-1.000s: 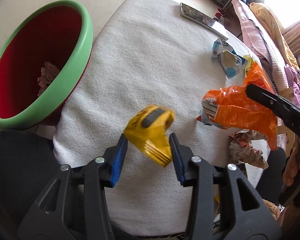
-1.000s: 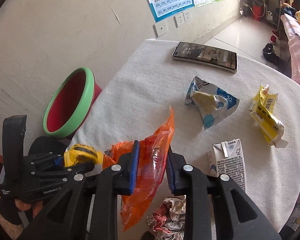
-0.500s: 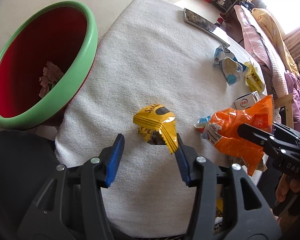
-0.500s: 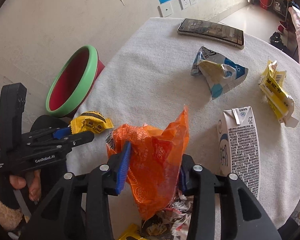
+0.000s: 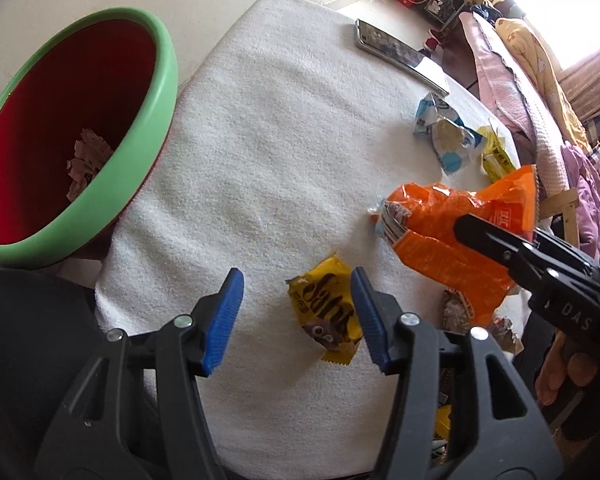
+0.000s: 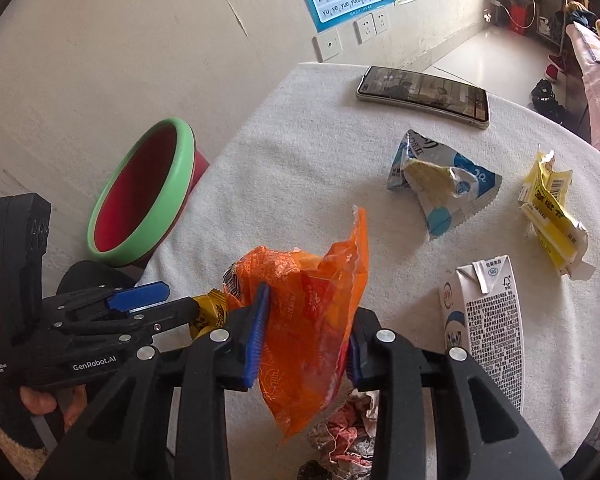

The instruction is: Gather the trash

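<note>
Left wrist view: the left gripper (image 5: 296, 316) is pointing steeply down at the white towel-covered round table (image 5: 268, 128), its jaws opening, blue pads standing clear on either side of the small yellow crinkled snack wrapper (image 5: 329, 315). The wrapper is lying flat on the cloth, touched by neither pad. The red plastic bin with a green rim (image 5: 156, 92) is sitting just off the table's left edge, paper scraps at its bottom. At right, the large orange plastic snack bag (image 5: 444, 224) is hanging in the other tool.

Right wrist view: the right gripper (image 6: 306, 338) is clamping the orange bag at its crumpled middle — jaws narrow and closing, film bunched between the pads, the loose end drooping below. Well apart on the cloth: a blue-and-white foil packet (image 6: 440, 184), a yellow torn packet (image 6: 552, 216), a white milk carton (image 6: 486, 316), a dark smartphone (image 6: 424, 94).

Handling judgement: both wrappers are feather-light, soft and slick — film is likely sliding under a shallow pinch. The yellow one is best taken across a raised crimped edge, not its flat face. The orange bag should be held through bunched folds.
</note>
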Motion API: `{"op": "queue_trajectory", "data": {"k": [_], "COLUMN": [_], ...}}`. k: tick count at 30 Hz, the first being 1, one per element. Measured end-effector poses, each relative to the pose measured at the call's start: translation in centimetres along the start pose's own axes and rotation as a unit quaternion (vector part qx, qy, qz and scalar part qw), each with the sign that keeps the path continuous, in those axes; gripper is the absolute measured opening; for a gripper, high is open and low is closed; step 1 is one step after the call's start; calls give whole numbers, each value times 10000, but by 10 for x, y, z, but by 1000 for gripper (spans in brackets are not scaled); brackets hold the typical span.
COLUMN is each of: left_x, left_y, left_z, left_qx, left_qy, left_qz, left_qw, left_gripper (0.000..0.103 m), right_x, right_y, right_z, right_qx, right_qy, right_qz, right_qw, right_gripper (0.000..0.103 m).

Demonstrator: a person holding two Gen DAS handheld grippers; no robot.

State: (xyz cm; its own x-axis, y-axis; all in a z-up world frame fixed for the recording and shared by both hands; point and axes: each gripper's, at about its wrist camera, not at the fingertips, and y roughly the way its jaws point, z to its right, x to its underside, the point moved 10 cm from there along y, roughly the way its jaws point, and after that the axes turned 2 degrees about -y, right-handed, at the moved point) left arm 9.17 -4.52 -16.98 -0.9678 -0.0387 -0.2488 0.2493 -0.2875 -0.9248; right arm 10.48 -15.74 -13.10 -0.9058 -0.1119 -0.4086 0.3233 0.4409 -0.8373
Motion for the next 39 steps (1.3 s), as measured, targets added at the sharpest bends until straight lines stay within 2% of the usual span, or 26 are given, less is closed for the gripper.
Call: {"op": "queue_trajectory", "data": {"k": [5, 6, 10, 14, 23, 28, 29, 32, 39], "left_x": [11, 13, 21, 21, 32, 35, 36, 35, 25], "left_y": [-4, -3, 3, 8, 21, 27, 27, 24, 10], "left_z": [5, 5, 3, 11, 25, 28, 29, 30, 27], "left_qx": [122, 116, 35, 7, -12, 11, 38, 47, 131], "left_qy": [30, 39, 102, 230, 471, 516, 514, 523, 379], "left_qz": [-142, -179, -313, -335, -479, -526, -540, -446, -159], "left_qw": [9998, 9998, 9995, 9992, 9977, 9973, 9972, 9976, 9991], "left_gripper": [55, 58, 58, 58, 57, 35, 27, 19, 18], "right_x": [12, 15, 26, 23, 15, 14, 14, 13, 7], "right_y": [5, 7, 15, 13, 5, 3, 3, 1, -8], "right_z": [10, 11, 10, 7, 19, 18, 18, 17, 14], "right_qx": [35, 33, 15, 49, 83, 27, 16, -18, -82], "right_qy": [114, 120, 120, 71, 328, 390, 399, 428, 459], "right_qz": [-174, -230, -406, -354, -137, -100, -94, -64, 93], "right_qw": [9998, 9997, 9991, 9993, 9993, 9992, 9992, 9991, 9989], "right_gripper": [38, 39, 37, 32, 32, 32, 32, 32, 32]}}
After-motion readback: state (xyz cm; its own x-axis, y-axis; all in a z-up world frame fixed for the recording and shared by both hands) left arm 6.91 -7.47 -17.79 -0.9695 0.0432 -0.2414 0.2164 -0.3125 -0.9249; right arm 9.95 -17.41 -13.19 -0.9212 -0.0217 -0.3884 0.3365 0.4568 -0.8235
